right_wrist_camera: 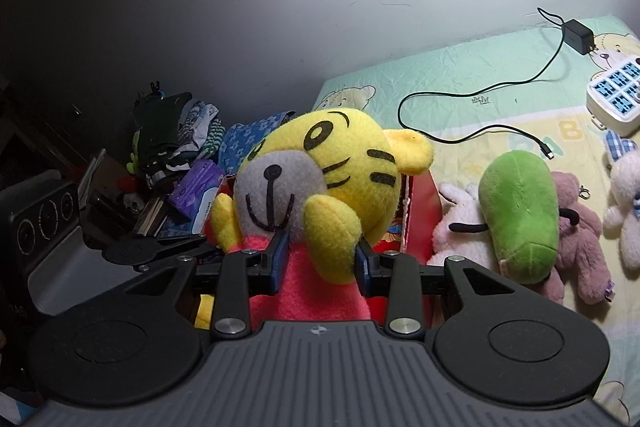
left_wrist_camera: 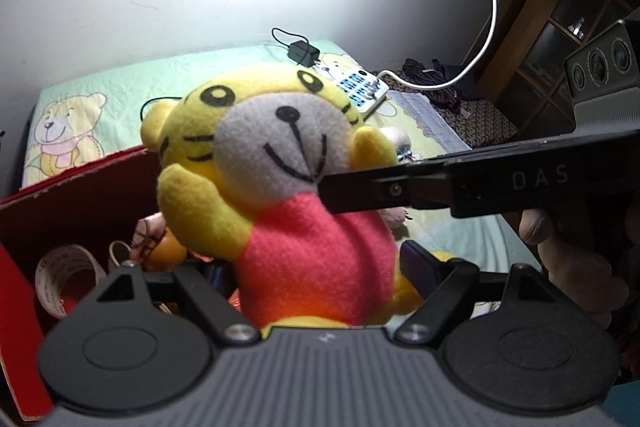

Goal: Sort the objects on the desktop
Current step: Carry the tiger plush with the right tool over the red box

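Both grippers' jaws clamped on the tiger plush (right_wrist_camera: 320,187), above the red box (left_wrist_camera: 80,195) rim, bedsheet (right_wrist_camera: 480,75) beyond.

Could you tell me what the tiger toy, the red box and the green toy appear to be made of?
Tiger toy: soft fleece, matte and fuzzy, with a visible nap; it dents where the right gripper squeezes it.
Red box: probably cardboard, matte, with a pale, frayed rim.
Green toy: short plush, slightly velvety, with a stitched seam.
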A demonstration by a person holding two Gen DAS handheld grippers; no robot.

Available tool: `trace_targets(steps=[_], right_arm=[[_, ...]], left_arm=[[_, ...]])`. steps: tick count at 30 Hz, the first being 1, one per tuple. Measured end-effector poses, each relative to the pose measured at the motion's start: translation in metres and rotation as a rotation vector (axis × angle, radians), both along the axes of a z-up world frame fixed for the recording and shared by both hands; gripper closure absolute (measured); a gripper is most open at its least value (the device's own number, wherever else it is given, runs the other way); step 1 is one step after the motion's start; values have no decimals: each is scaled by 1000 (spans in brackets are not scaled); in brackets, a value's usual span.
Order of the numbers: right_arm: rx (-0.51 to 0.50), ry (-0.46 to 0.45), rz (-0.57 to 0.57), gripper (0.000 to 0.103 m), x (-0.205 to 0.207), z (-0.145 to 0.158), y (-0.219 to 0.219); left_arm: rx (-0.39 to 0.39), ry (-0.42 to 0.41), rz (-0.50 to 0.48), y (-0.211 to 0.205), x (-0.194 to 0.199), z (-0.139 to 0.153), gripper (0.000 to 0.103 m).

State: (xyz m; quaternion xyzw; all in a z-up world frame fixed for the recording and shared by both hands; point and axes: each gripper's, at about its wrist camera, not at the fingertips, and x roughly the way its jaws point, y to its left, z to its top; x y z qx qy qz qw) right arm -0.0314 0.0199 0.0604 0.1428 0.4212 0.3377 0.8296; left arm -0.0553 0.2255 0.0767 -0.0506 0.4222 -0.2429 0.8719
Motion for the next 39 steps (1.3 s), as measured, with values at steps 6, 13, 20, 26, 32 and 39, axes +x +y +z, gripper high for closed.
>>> trace_targets(steps=[6, 13, 20, 26, 32, 39], right_arm=[[-28, 0, 21, 66, 14, -11, 26], [-116, -37, 7, 67, 17, -14, 41], [-223, -67, -93, 70, 16, -20, 45], [-324, -154, -138, 73, 11, -28, 63], [-436, -238, -130, 74, 6, -36, 84], [-541, -268, -84, 70, 4, -50, 97]], left_arm=[[-21, 35, 38, 23, 16, -16, 21], [-125, 76, 52, 38, 30, -42, 21], [-250, 112, 38, 41, 42, -70, 18], [-227, 111, 53, 51, 44, -76, 10], [-183, 72, 47, 68, 24, -69, 12], [-64, 89, -12, 43, 28, -83, 35]])
